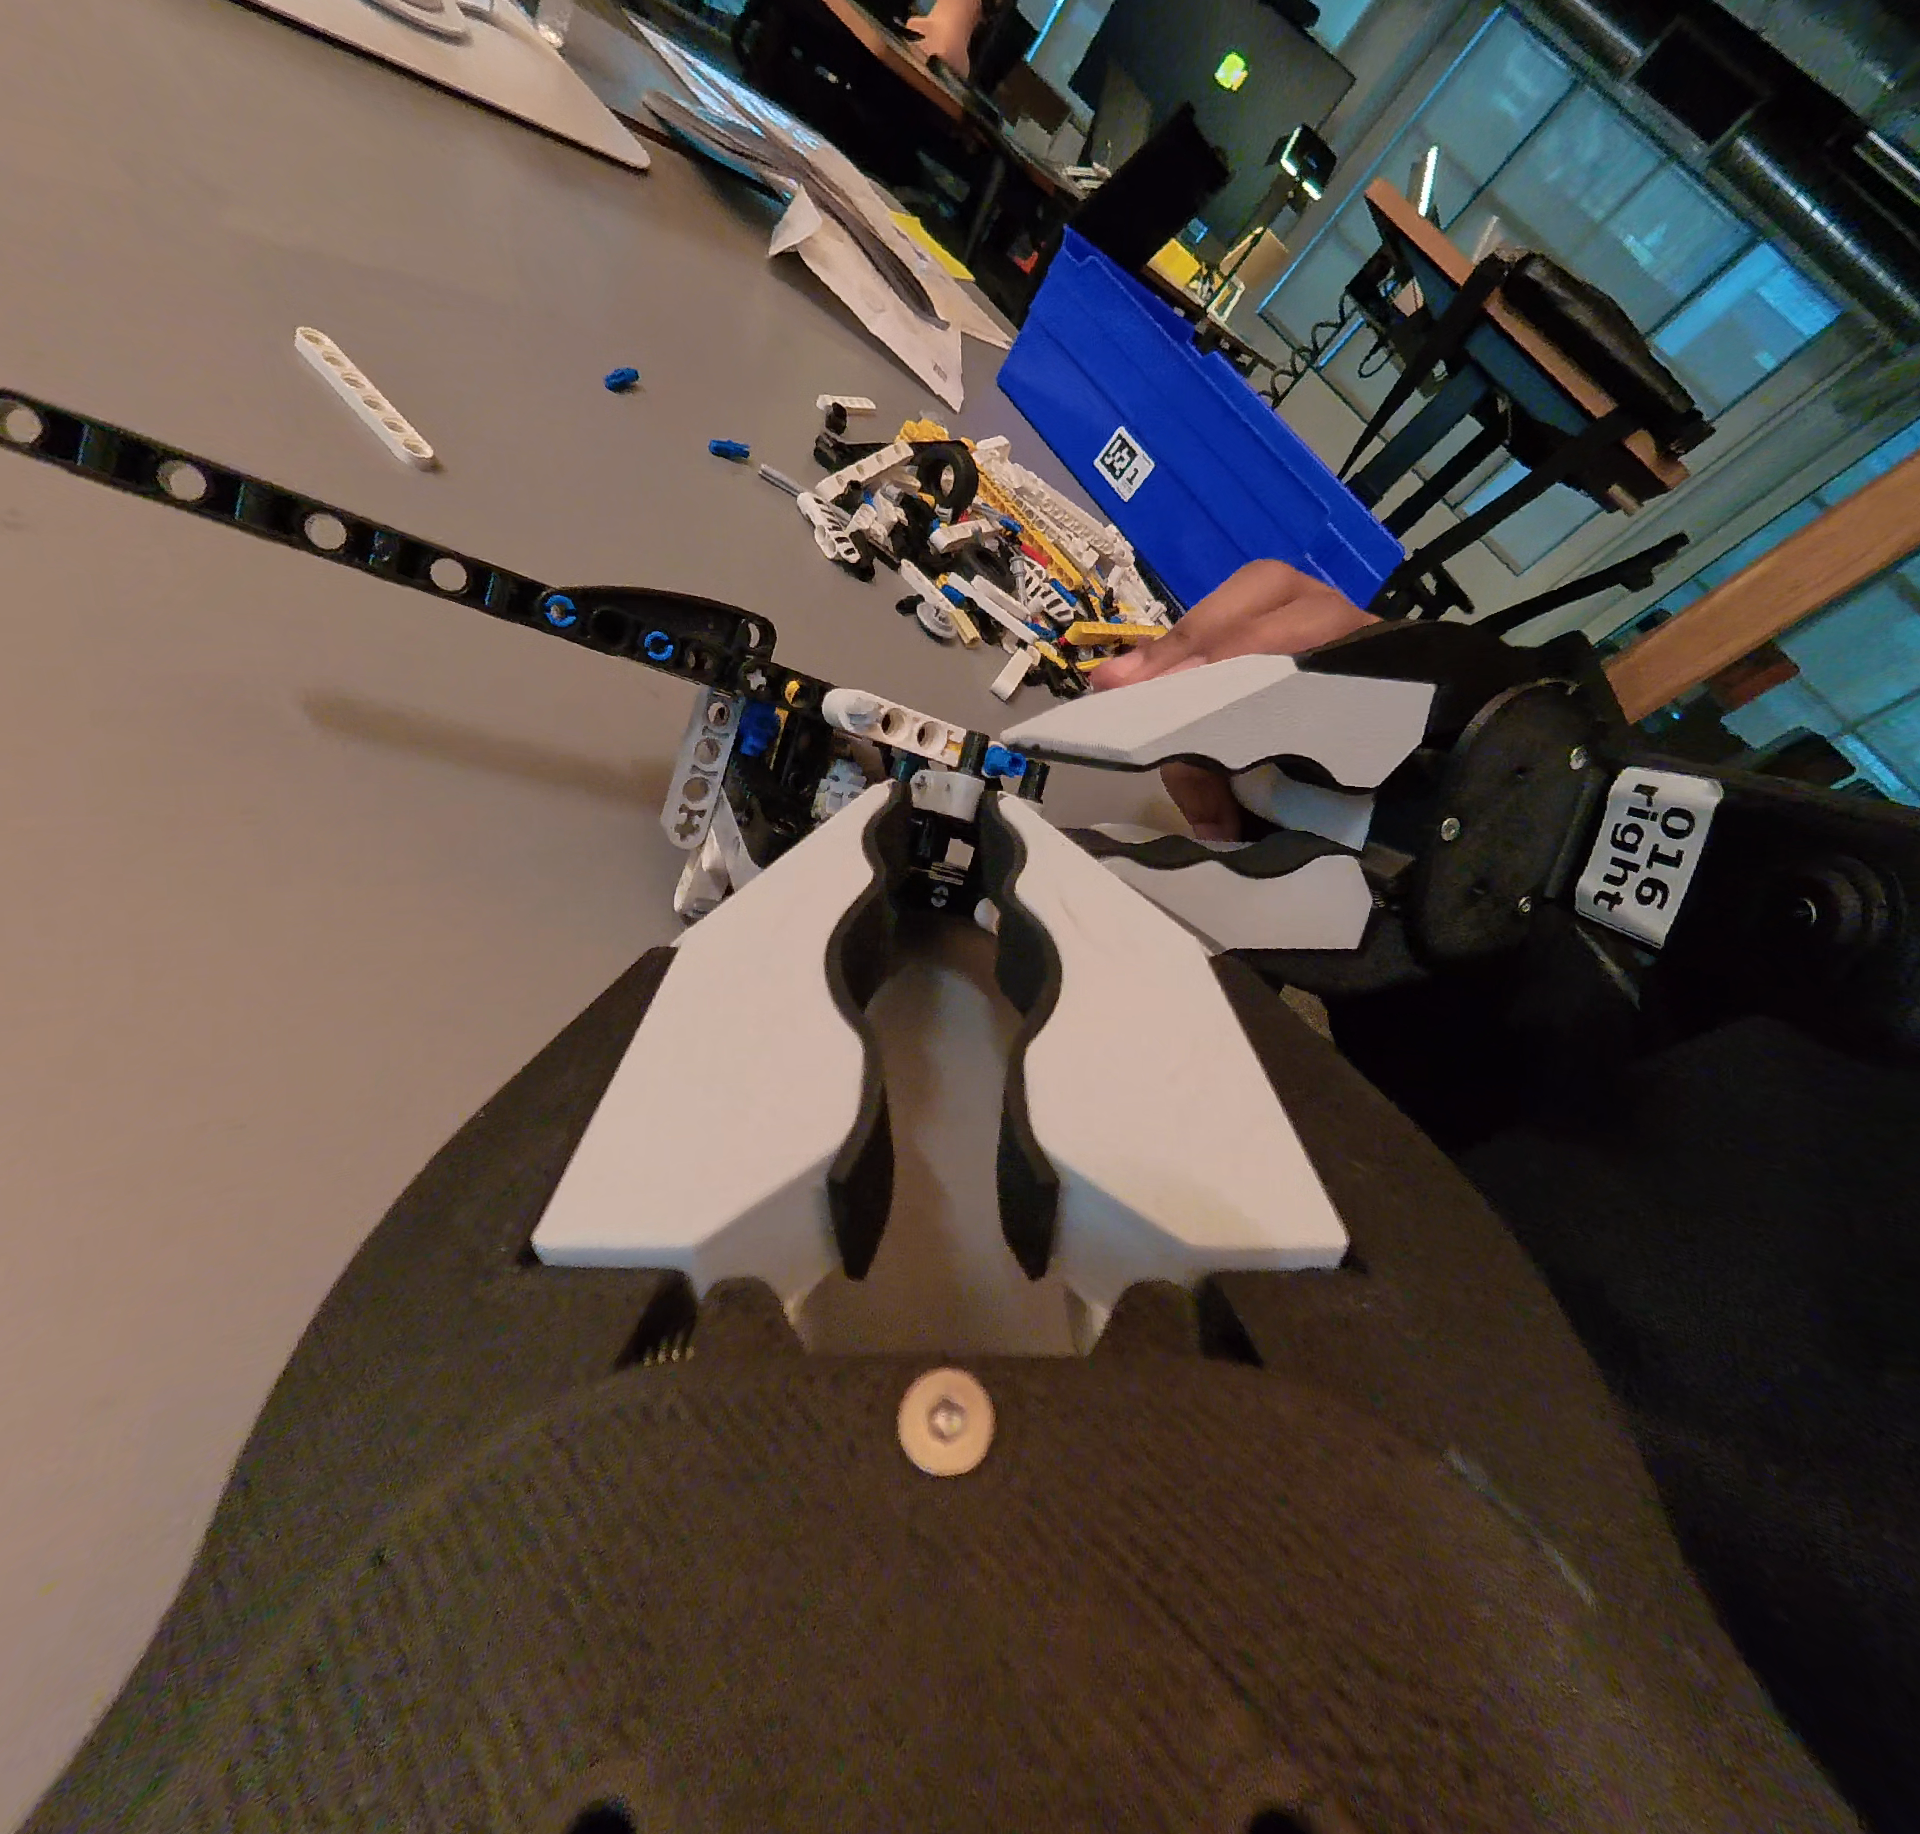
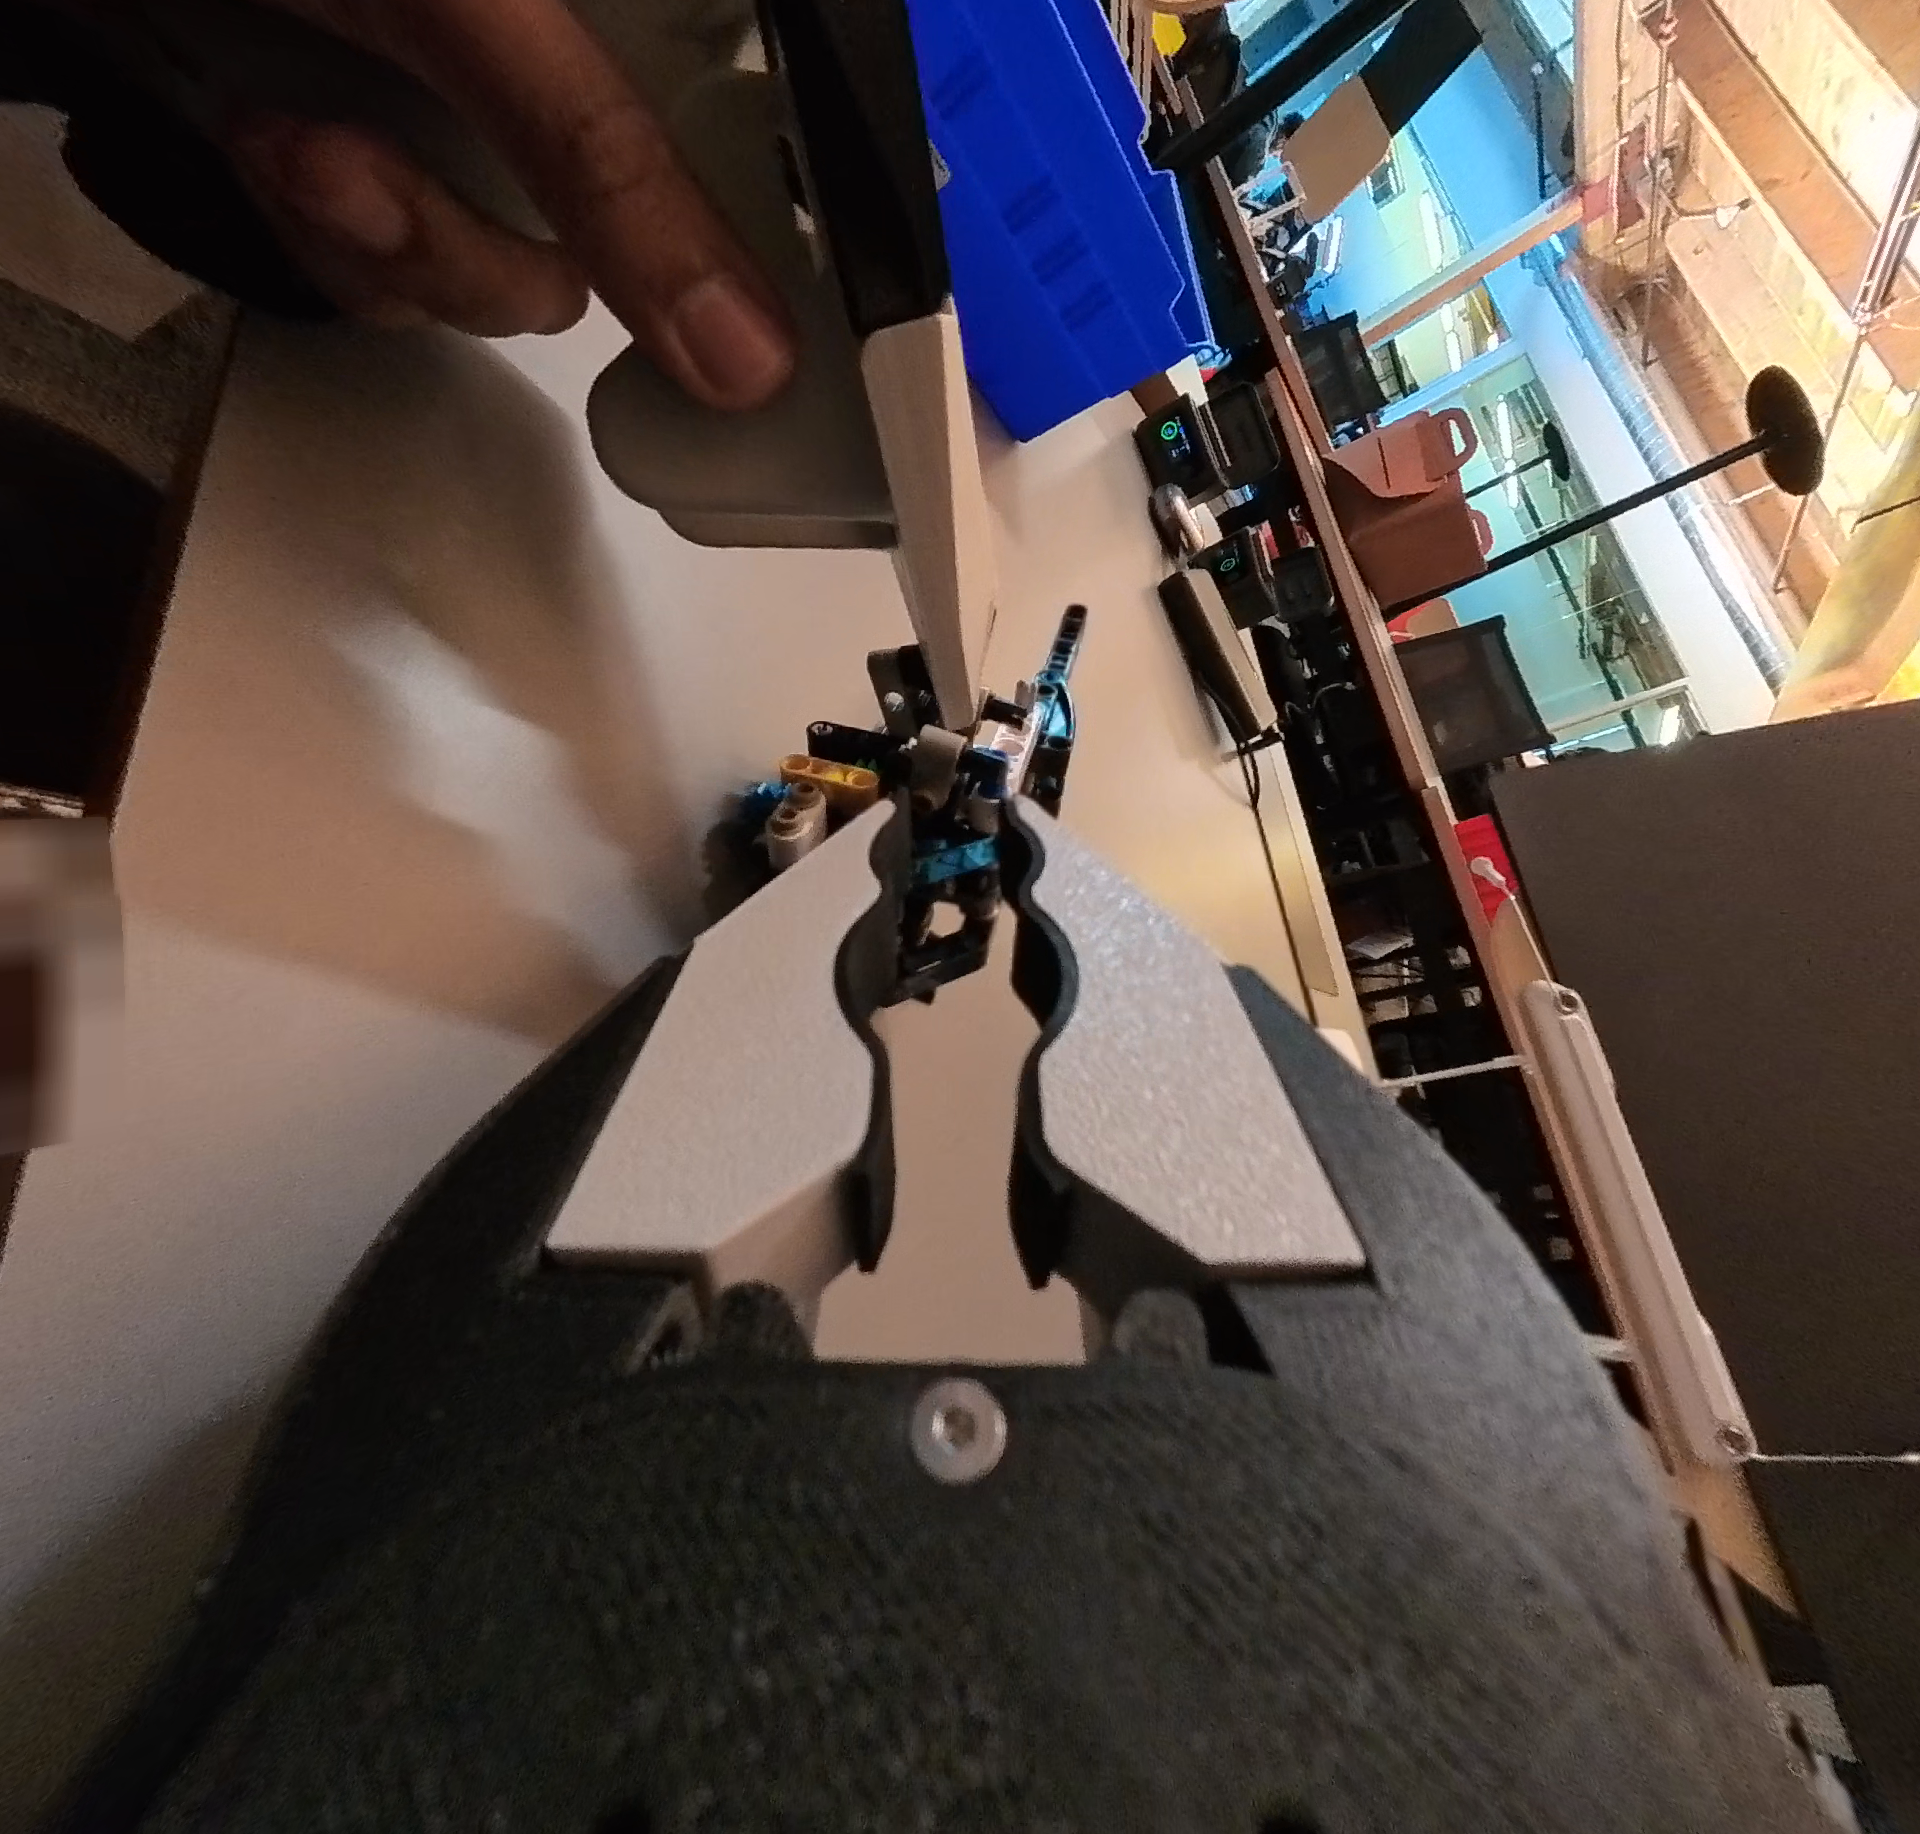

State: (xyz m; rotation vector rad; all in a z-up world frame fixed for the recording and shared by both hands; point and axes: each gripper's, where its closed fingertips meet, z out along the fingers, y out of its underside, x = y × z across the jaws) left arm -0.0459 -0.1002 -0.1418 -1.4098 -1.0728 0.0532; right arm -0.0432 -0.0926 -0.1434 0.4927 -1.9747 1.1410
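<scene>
A small building-toy assembly of black, white, blue and yellow beams stands on the grey table. A long black holed beam sticks out of it to the left. My left gripper is shut on the white and black parts at the assembly's near end. My right gripper comes in from the right, its tips at a blue pin. In the right wrist view my right gripper is shut on the assembly's black and blue frame. The left gripper's finger comes down onto the assembly from above.
A pile of loose parts lies beyond the assembly, beside a blue bin. A white beam and two blue pins lie loose on the table. Paper booklets and a white board lie farther back. A hand holds the left gripper. The grippers are tip to tip, or close to it.
</scene>
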